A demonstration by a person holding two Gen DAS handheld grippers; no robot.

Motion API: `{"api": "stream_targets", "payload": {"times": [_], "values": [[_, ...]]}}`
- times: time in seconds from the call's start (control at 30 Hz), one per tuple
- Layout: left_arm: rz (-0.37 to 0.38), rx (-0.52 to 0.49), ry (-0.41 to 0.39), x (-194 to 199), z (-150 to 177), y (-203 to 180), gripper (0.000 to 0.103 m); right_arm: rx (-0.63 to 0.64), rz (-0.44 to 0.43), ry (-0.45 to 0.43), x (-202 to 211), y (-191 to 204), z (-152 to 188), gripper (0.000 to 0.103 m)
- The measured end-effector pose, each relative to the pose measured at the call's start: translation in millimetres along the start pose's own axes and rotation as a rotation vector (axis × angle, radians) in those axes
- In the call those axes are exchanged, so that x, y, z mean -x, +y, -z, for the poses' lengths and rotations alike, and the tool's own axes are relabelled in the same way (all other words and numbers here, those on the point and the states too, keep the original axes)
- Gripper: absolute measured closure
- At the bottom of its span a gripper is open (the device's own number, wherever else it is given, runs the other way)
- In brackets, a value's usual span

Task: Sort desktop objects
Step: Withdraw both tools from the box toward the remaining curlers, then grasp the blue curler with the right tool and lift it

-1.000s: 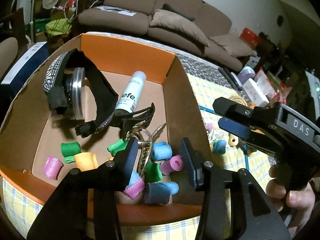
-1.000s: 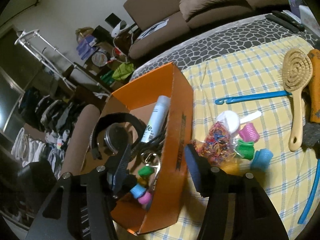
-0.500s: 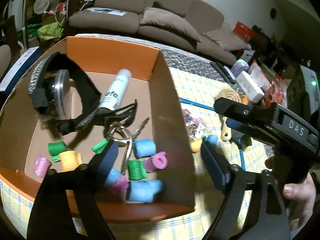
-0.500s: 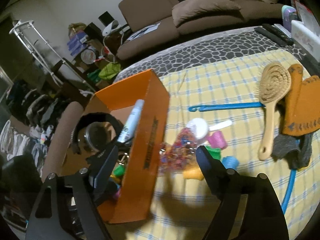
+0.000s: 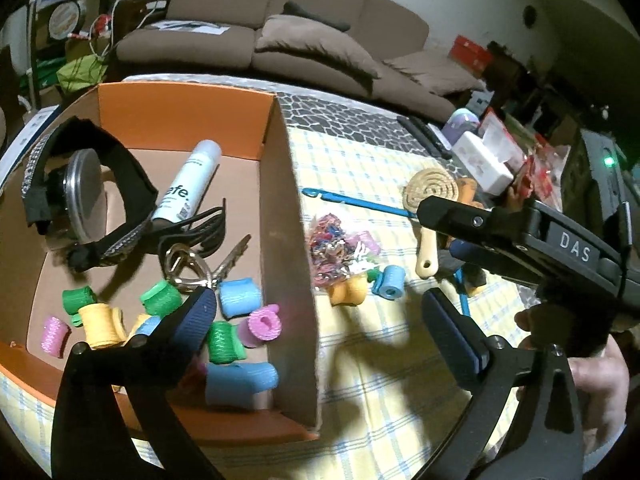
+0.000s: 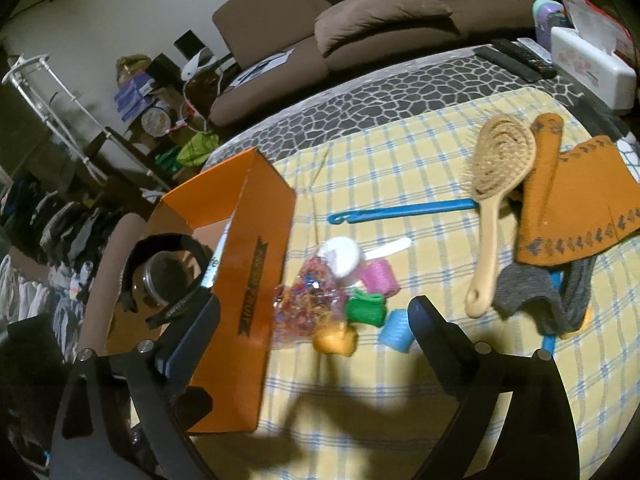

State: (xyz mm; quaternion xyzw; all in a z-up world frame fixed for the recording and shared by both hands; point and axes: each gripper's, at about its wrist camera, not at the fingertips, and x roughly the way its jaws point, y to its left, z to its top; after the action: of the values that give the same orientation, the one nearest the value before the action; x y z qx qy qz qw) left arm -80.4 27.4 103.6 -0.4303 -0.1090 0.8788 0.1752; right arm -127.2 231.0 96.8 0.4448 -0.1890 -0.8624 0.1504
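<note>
From the left wrist, the left gripper [image 5: 316, 320] hangs over the right wall of the orange cardboard box [image 5: 286, 240], its jaws opening wide with nothing pinched between them — one finger over the box floor, the other over the yellow checked cloth [image 5: 380, 380]. Inside the box lie hair rollers [image 5: 240, 302] in blue, green, pink and yellow, a white spray bottle [image 5: 188, 184], a black headband [image 5: 108, 184] and a metal hair clip [image 5: 188, 268]. The right gripper [image 5: 440, 232] reaches in from the right, held by a hand [image 5: 596, 376].

From the right wrist, the right gripper [image 6: 316, 312] is likewise opening, empty, straddling the box wall [image 6: 256, 280]. Just outside the box, on the cloth [image 6: 400, 400], sit a bag of small coloured elastics [image 6: 308, 304], a pink roller [image 6: 380, 280], a green one [image 6: 366, 310], a blue one [image 6: 396, 330] and a yellow one [image 6: 334, 340] — blurred, so its shape is uncertain. Farther off lie a wooden hairbrush [image 6: 492, 196] and a blue hook-ended stick [image 6: 400, 212].
</note>
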Motion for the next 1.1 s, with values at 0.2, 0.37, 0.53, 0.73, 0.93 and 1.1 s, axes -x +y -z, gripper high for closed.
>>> {"api": "stream_targets", "payload": {"times": [0.2, 0.37, 0.53, 0.73, 0.93, 1.1], "values": [[-0.011, 0.005, 0.006, -1, 0, -1, 0.001, -0.018, 0.015, -0.002, 3, -15, 0, 0.007], [-0.008, 0.03, -0.008, 3, -2, 5, 0.001, -0.006, 0.049, 0.028, -9, -19, 3, 0.007], [0.0, 0.034, -0.013, 5, -2, 7, 0.001, 0.007, 0.098, 0.073, -26, -26, 9, 0.013], [0.013, 0.038, -0.017, 9, -2, 7, 0.001, 0.004, 0.141, 0.129, -45, -35, 16, 0.033], [0.025, 0.031, -0.014, 9, -2, 1, 0.001, -0.028, 0.159, 0.171, -60, -47, 22, 0.052], [0.036, 0.014, -0.011, 7, -1, -6, 0.001, -0.018, 0.169, 0.166, -60, -46, 24, 0.057]]}}
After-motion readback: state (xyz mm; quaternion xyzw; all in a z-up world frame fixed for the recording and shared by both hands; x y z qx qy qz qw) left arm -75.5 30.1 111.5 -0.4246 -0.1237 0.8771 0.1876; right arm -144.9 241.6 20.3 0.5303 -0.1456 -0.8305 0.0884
